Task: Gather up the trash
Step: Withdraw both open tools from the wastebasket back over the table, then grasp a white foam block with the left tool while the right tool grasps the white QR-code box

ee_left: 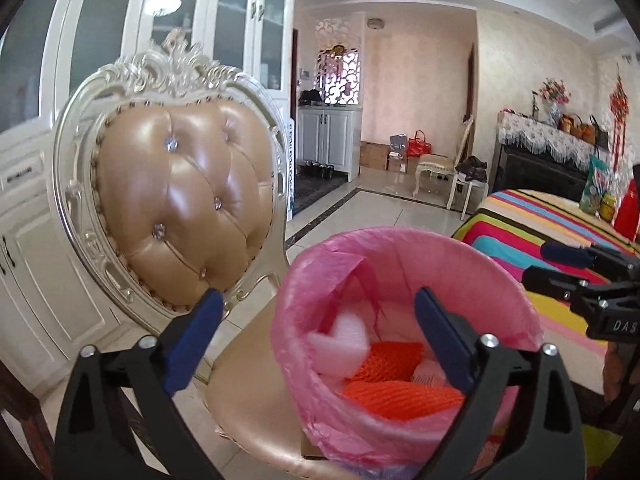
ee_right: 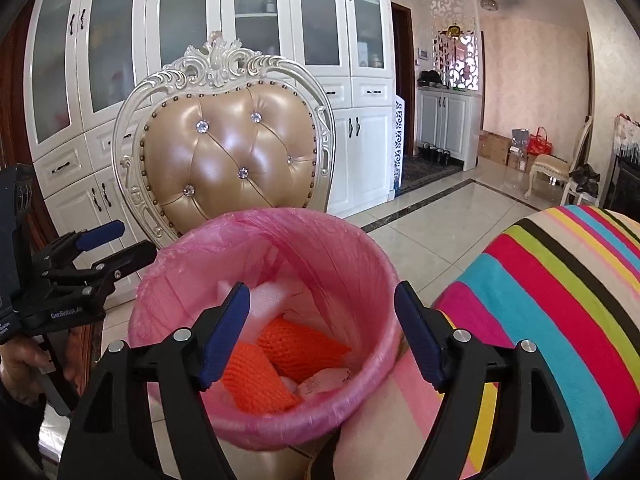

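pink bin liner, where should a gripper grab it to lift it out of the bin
Grip the pink bin liner where its loose film folds over the bin's rim, on the crumpled far-left edge near the chair. Come from above, one finger inside the rim and one outside; the slack, bunched film there gives something to pinch. Both the left gripper and the right gripper are open and empty.

A round waste bin [ee_right: 264, 360] lined with a pink plastic bag [ee_right: 320, 248] stands upright and open-topped on a chair seat, holding orange foam netting [ee_right: 276, 364], white foam pieces [ee_left: 340, 340] and crumpled wrappers [ee_right: 324, 380].
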